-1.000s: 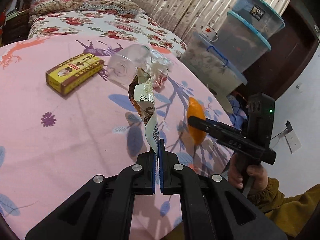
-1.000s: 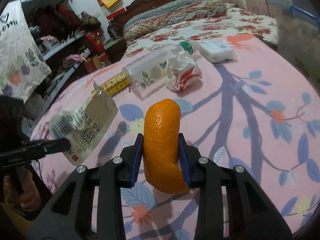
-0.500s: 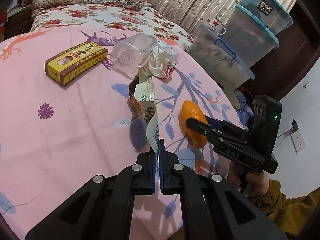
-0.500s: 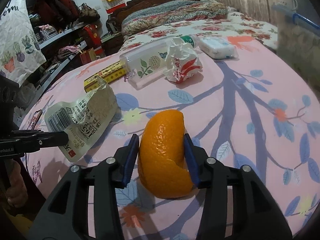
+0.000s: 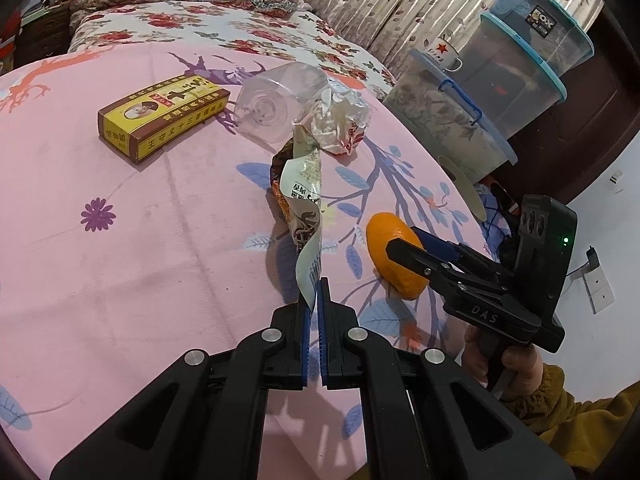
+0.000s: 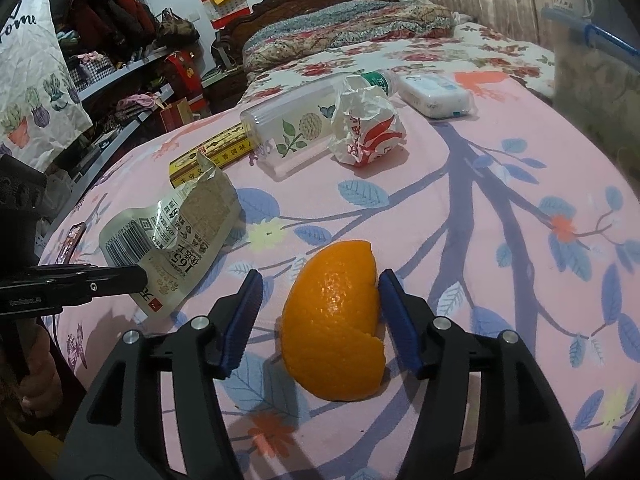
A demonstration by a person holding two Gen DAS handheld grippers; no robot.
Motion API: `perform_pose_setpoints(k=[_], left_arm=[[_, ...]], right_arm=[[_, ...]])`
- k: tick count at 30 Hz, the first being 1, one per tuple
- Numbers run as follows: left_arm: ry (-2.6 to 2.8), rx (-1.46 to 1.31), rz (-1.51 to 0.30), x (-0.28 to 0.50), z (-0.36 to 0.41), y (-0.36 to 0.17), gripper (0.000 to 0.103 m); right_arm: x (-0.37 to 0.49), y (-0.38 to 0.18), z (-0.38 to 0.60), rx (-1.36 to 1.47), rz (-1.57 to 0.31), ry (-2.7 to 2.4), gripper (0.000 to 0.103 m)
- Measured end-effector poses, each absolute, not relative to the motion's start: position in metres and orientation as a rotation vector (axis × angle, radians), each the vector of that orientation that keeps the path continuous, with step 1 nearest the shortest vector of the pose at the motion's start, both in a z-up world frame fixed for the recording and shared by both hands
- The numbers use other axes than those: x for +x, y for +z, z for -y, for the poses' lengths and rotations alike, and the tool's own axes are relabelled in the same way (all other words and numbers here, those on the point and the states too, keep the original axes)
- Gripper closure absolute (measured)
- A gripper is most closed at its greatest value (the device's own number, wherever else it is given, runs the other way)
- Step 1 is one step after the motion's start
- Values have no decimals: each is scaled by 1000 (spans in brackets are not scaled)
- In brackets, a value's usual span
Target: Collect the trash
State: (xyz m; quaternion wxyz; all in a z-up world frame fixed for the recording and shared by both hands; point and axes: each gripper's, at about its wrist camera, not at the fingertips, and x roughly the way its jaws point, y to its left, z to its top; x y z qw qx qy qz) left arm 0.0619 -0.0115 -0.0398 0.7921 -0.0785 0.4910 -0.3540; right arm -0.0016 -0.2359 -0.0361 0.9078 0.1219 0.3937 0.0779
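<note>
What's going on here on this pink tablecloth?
A person is clearing trash with handheld tongs. The left tongs are shut on the edge of an empty snack wrapper. The right tongs have just been opening around an orange peel, which sits on the pink cloth between the pads, no longer squeezed. A crumpled wrapper, a clear bottle and a yellow box lie further back.

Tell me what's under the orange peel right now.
The orange peel rests on the pink floral sheet, between the right gripper's opened jaws. Its hollow underside is hidden.
</note>
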Motion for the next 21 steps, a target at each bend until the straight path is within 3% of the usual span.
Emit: perform_pose_setpoints(k=[3,5,11,21], left_arm=[[-753,-169,-1064,63,11,-41,92],[-739,-169,-1057,63,10,-40,70],[-722,-177,-1036,65,6,-35,57],[-704,-181,-1041,76,6,-37,53]], right_arm=[[-1,-36,236,251,-813,161,39],[-2,-36,236,251,-816,161,39],[-2,-35,234,247,-817,165,39],[-13,-34,238,233,-802,148,34]])
